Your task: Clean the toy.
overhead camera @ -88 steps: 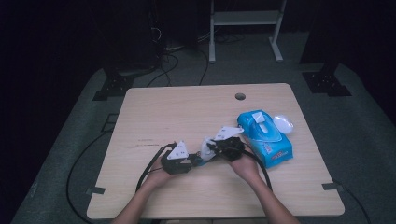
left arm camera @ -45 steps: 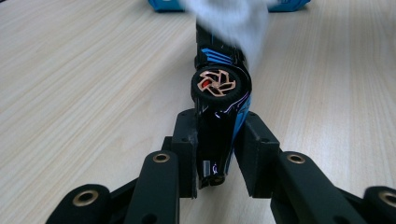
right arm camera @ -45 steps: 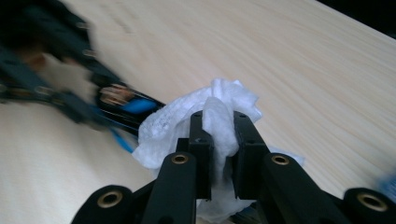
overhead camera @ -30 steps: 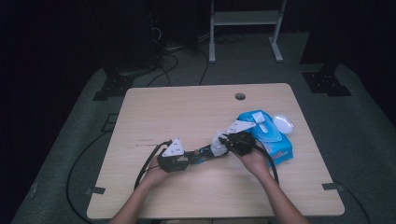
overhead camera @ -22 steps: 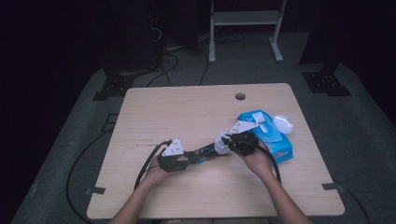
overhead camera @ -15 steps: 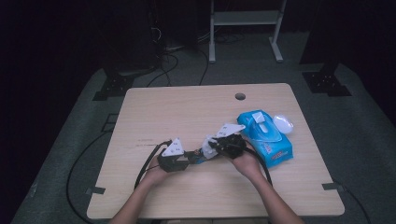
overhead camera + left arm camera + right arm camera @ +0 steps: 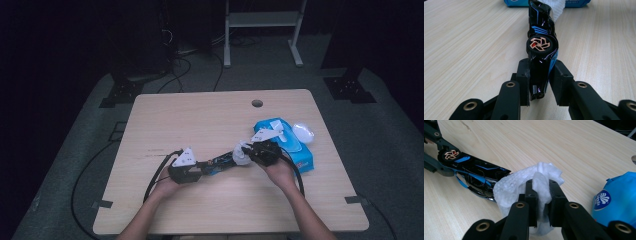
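Left tongs [image 7: 540, 82]: black jaws clamped on the rear end of a glossy black toy car with blue stripes and a copper-spoked wheel [image 7: 541, 47]. The car lies on its side, wheel facing up, its nose pointing away toward the wipe pack. In the high view the left tongs [image 7: 202, 170] sit near the bench's front-centre, the person's left hand [image 7: 167, 185] behind them, and the toy car [image 7: 220, 162] bridges the gap between the two tools.

Right tongs [image 7: 541, 192]: jaws pinched tight on a crumpled white wet wipe [image 7: 524, 185]. The wipe's bunched edge touches the car's front end. In the high view the right tongs [image 7: 245, 154] hold that wipe [image 7: 240, 153] just at the car's far tip, the right hand [image 7: 280, 172] behind them.

Light wooden bench [image 7: 200, 120], pale grain. Just beyond the right tongs, toward the right edge, a blue soft pack of wet wipes [image 7: 295, 150] lies flat with its white flap up. A translucent white lid-like piece [image 7: 303, 133] lies touching the pack's far right side; its make is not clear. A round cable hole [image 7: 257, 103] sits near the far edge.
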`<state>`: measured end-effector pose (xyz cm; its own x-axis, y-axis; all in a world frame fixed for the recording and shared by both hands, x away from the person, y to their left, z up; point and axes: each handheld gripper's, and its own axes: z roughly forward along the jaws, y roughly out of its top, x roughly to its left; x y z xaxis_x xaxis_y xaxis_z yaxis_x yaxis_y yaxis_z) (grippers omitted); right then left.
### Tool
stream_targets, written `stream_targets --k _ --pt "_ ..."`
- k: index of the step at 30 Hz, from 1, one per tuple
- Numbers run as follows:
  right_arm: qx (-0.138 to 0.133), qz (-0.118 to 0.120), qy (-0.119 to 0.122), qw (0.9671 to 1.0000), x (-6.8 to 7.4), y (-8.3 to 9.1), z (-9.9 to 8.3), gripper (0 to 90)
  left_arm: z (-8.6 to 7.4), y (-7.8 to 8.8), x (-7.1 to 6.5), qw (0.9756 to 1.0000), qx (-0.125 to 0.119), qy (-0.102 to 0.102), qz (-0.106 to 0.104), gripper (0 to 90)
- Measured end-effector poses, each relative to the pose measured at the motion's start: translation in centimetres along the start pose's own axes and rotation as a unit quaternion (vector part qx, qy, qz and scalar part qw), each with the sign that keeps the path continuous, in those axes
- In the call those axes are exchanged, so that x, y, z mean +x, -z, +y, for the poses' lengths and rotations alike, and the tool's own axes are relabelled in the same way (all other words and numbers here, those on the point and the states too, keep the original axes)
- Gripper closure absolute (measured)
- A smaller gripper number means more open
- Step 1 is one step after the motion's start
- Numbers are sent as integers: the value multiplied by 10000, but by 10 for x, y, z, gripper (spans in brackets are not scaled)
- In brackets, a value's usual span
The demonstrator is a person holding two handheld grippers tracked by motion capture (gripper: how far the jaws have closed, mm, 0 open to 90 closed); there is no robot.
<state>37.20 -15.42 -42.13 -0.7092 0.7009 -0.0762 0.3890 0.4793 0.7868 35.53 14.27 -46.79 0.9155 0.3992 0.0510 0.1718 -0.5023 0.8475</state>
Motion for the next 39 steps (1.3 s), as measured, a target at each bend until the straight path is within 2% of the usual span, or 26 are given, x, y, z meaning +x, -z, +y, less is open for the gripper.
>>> stream_targets --k 5,7,10,13,16,18,20,22,24,25,27,29,31,35,39 --pt "-95 48 96 9999 8 -2 5 798 0 0 0 10000 23 -22 2 704" --pt "-160 205 117 9996 14 -5 10 798 0 0 0 10000 37 -56 5 704" --pt "-173 391 388 9983 29 -12 19 798 1 1 -1 9999 59 -109 19 704" --pt "-97 401 539 9977 38 -15 21 798 1 1 -1 9999 60 -105 20 705" --pt "-98 380 376 9985 34 -15 22 798 1 0 -1 9999 52 -104 20 705" --pt "-149 499 372 9980 38 -16 24 799 2 -1 -2 9999 55 -109 9 705" --pt "-223 758 392 9961 49 -20 28 798 4 -2 -3 9999 78 -131 -1 705" --pt "-220 974 534 9936 67 -28 34 798 4 -2 -4 9999 77 -127 -19 704" --pt "-165 1083 670 9917 78 -35 38 798 3 -2 -4 9999 80 -133 -11 705" --pt "-146 1057 709 9918 80 -37 39 798 3 -1 -3 9999 94 -131 -1 704" --pt "-139 1035 716 9920 78 -37 40 798 2 0 -3 9999 77 -110 -7 705" --pt "-88 935 669 9933 68 -34 38 798 3 0 -2 9999 78 -136 -4 705" --pt "-26 720 616 9955 56 -30 35 798 2 0 -2 9999 62 -140 -5 705" --pt "61 408 331 9986 27 -19 26 798 2 0 -1 9999 77 -147 -4 705" --pt "122 198 223 9995 12 -12 18 797 2 0 0 9999 65 -108 6 704"
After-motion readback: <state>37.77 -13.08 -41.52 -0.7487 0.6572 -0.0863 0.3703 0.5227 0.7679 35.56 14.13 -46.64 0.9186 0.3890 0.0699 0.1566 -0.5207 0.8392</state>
